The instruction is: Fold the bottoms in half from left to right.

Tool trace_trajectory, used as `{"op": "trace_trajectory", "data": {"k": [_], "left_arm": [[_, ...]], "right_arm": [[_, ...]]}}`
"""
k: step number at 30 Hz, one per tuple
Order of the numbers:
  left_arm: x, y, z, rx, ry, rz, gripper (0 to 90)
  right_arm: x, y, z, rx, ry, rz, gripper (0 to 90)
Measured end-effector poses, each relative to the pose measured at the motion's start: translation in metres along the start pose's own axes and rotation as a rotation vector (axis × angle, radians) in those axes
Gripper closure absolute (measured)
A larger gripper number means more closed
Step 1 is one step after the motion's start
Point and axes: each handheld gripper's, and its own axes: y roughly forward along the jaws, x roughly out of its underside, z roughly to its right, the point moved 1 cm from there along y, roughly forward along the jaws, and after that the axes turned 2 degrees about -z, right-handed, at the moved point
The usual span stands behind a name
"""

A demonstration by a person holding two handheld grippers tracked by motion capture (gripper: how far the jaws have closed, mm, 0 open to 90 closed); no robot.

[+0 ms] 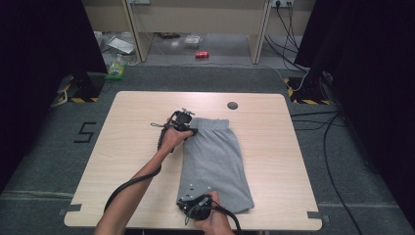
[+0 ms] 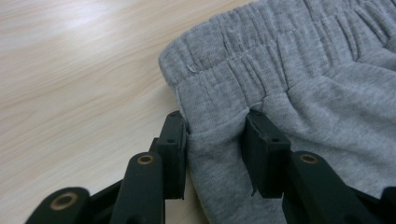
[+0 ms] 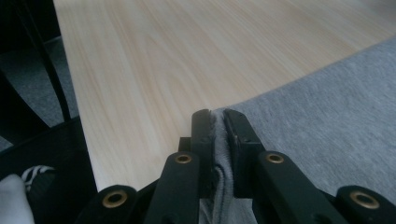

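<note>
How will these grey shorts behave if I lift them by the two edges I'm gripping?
The grey shorts look like soft fleece lying flat on the table, so they'll probably sag between the left gripper and right gripper. The gathered waistband likely stretches. Probably light and not slippery.

A single mark is showing on the grey floor [image 1: 44, 142] left of the table [image 1: 127, 107]: a dark figure [image 1: 85, 132] reading as a 5 (or perhaps a blocky S). Black-and-yellow hazard stripes [image 1: 78, 100] are edging the stand bases, carrying no words. Nothing else is reading clearly.
</note>
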Motion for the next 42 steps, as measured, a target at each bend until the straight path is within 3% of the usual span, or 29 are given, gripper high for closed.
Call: {"op": "trace_trajectory", "data": {"k": [10, 15, 16, 20, 31, 42], "left_arm": [[0.022, -0.018, -0.035, -0.029, -0.015, 0.002, 61.3], [0.029, -0.023, -0.044, -0.034, -0.021, 0.007, 61.2], [0.03, -0.024, -0.045, -0.034, -0.026, 0.01, 61.2], [0.032, -0.024, -0.048, -0.022, -0.037, 0.021, 60.9], [0.033, -0.024, -0.048, -0.024, -0.036, 0.03, 60.2], [0.034, -0.024, -0.047, -0.025, -0.04, 0.036, 60.2]], "right_arm": [[-0.031, 0.035, -0.018, -0.078, -0.017, 0.009, 83.6], [-0.042, 0.048, -0.026, -0.095, -0.042, 0.012, 83.5], [-0.043, 0.05, -0.029, -0.101, -0.025, 0.007, 83.4], [-0.046, 0.054, -0.032, -0.105, -0.03, 0.015, 79.7], [-0.046, 0.043, -0.041, -0.111, -0.04, 0.032, 71.5], [-0.056, 0.013, -0.008, -0.051, 0.029, 0.104, 66.4]]}}
